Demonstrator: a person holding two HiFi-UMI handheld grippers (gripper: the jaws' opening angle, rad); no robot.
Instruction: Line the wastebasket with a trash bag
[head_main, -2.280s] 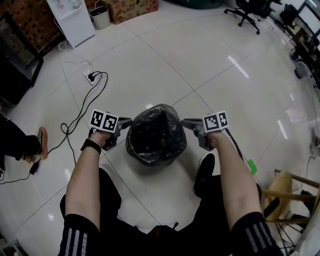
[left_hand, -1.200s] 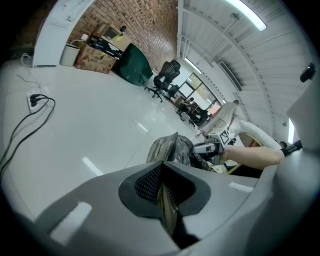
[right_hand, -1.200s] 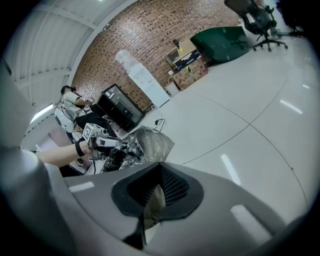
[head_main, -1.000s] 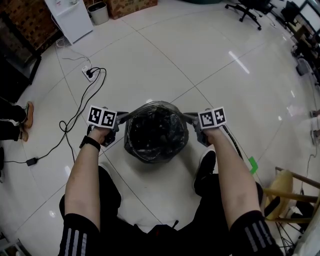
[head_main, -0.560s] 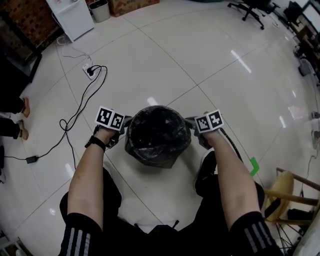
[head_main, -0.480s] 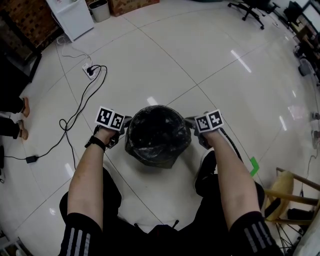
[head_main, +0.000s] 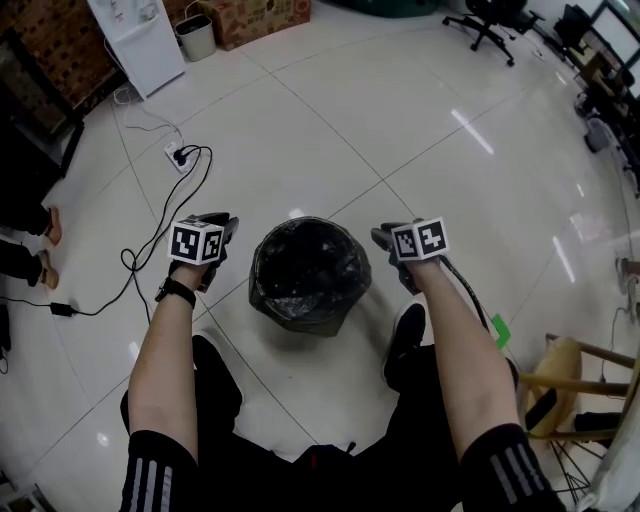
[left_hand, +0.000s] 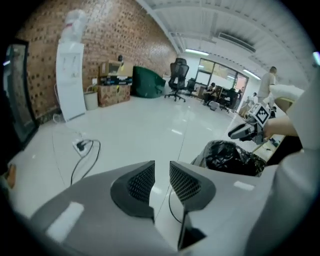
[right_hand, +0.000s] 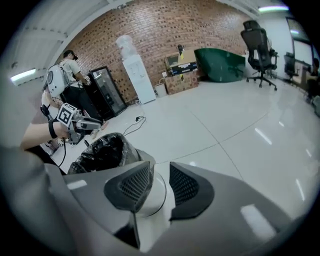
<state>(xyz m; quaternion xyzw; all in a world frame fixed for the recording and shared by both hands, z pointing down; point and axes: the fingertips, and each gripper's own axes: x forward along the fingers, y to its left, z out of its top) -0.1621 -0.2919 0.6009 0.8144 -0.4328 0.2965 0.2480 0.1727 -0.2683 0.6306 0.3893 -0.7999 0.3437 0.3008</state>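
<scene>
Head view: crinkled black plastic trash bag (head_main: 305, 262) overhangs the round wastebasket (head_main: 297, 315) rim, so left gripper (head_main: 222, 222) and right gripper (head_main: 383, 238) flank it, fingers just released, empty.

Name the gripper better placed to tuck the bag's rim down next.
Right, probably. The right gripper hangs close beside the trash bag on the wastebasket; the left gripper stands farther off. Both have just been opening their jaws, nothing between them.
</scene>
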